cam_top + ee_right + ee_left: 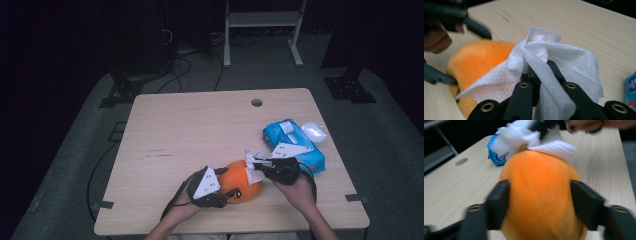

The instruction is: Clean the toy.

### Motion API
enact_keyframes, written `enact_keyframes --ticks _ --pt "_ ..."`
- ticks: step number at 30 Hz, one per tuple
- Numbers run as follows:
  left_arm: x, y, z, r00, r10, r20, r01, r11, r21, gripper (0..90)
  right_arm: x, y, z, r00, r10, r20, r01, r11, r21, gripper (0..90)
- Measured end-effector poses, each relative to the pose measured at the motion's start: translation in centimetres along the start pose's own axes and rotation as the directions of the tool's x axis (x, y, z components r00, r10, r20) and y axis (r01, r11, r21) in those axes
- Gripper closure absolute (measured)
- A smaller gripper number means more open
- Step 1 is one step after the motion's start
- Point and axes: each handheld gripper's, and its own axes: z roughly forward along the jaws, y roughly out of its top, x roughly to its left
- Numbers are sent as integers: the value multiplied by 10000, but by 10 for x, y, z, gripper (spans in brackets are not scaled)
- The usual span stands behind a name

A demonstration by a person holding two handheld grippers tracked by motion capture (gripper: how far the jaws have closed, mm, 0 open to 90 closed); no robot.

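An orange fruit (pixel 243 184) lies on the wooden table (pixel 200 130) near its front edge. My left gripper (pixel 231 184) reaches in from the left, and its two black jaws sit against the fruit's (pixel 541 195) sides, one on each flank. My right gripper (pixel 256 163) comes from the right, shut on a crumpled white tissue (pixel 252 167). The tissue (pixel 564 57) drapes over the jaws and rests on the fruit's (pixel 481 55) stem end. In the left gripper view the tissue (pixel 524 137) covers the fruit's far end.
A blue tissue pack (pixel 295 145) lies just right of my right hand, with a small white object (pixel 314 131) beside it. A round cable hole (pixel 256 102) sits near the table's far edge. Dark floor, cables and a metal frame lie beyond.
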Motion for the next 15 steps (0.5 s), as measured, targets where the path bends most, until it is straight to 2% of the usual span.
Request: enact_keyframes --ticks 1,2,3,4,5,6,8,9,10,11,12,13,14,15 --pt "4 -1 0 9988 -490 70 489 9987 114 171 1 1 0 9998 -193 52 192 9997 170 835" --pt "9 -3 1 9912 -1293 267 1285 9912 322 139 1 2 -1 9998 -201 32 200 9996 204 835" --pt "14 -6 1 9763 -2122 419 2096 9760 588 102 2 2 -1 9999 -157 -3 157 9997 208 835" --pt "15 -8 2 9688 -2436 461 2402 9683 690 98 3 2 -1 9999 -75 -79 77 9998 200 835" --pt "16 -10 3 9632 -2600 685 2538 9633 879 108 3 2 0 9999 -32 -133 35 9999 155 835" --pt "14 -9 3 9693 -2356 708 2288 9691 926 178 6 3 0 9996 4 -268 -2 10000 86 835" --pt "11 -7 1 9813 -1861 498 1812 9794 896 299 13 5 2 9994 -199 -274 200 9998 48 834" --pt "10 -5 -1 9893 -1429 307 1398 9863 875 354 17 7 2 9990 -339 -296 339 9994 -5 834" --pt "8 -3 -2 9943 -1053 161 1036 9913 815 390 21 9 1 9985 -437 -323 434 9990 -122 834" --pt "5 -1 -4 9994 -292 -161 302 9975 635 414 23 10 1 9983 -474 -351 468 9987 -193 834" --pt "4 1 -5 9990 180 -420 -157 9984 544 441 27 13 -1 9977 -454 -513 431 9981 -438 835" --pt "1 5 -6 9916 1010 -811 -970 9939 520 451 29 14 -2 9963 -426 -747 380 9974 -617 835" --pt "-1 7 -7 9814 1618 -1035 -1565 9860 577 458 36 18 -2 9933 -529 -1025 452 9961 -759 835" --pt "-2 8 -7 9729 2012 -1143 -1945 9786 671 459 44 20 0 9916 -874 -955 796 9934 -827 835"
